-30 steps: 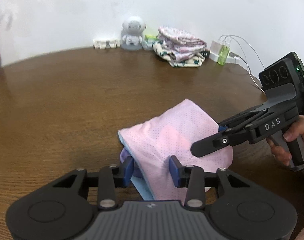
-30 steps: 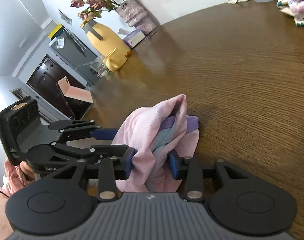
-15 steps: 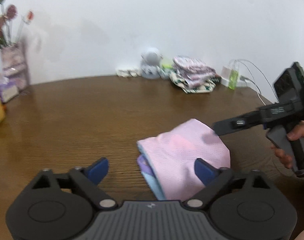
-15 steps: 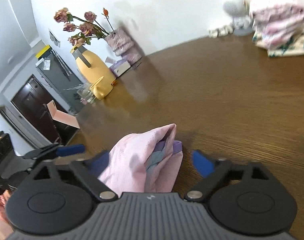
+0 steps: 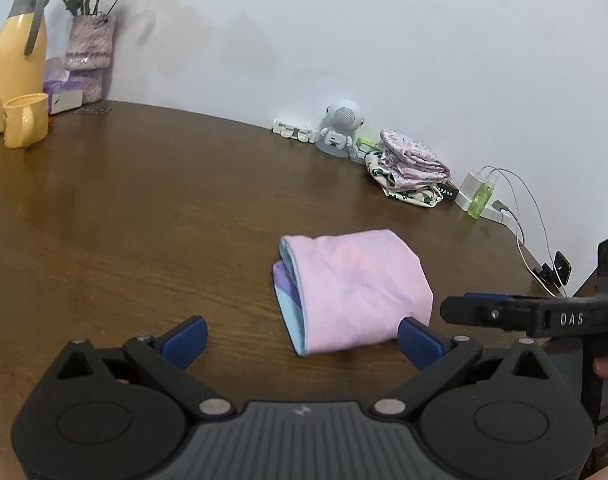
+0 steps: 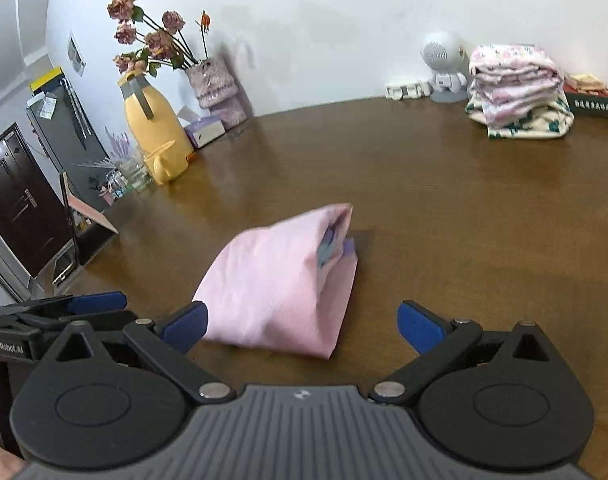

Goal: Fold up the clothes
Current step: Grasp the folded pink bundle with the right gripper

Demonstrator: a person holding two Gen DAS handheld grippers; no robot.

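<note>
Yellow thermos jug (image 5: 17,68) at the table's (image 5: 143,208) far left edge, left gripper (image 5: 299,338) spread wide and empty, folded pink garment (image 5: 352,290) lying mid-table ahead of it, right gripper (image 6: 301,326) likewise released, folded clothes stack (image 6: 518,90) at the far right edge.

Both grippers are matte black with blue pads on the jaws, silver screws at the linkages and a ribbed grey centre plate. The right gripper (image 5: 484,312) reads "DAS"; the left gripper (image 6: 83,308) reads "GenRobot.AI".
</note>
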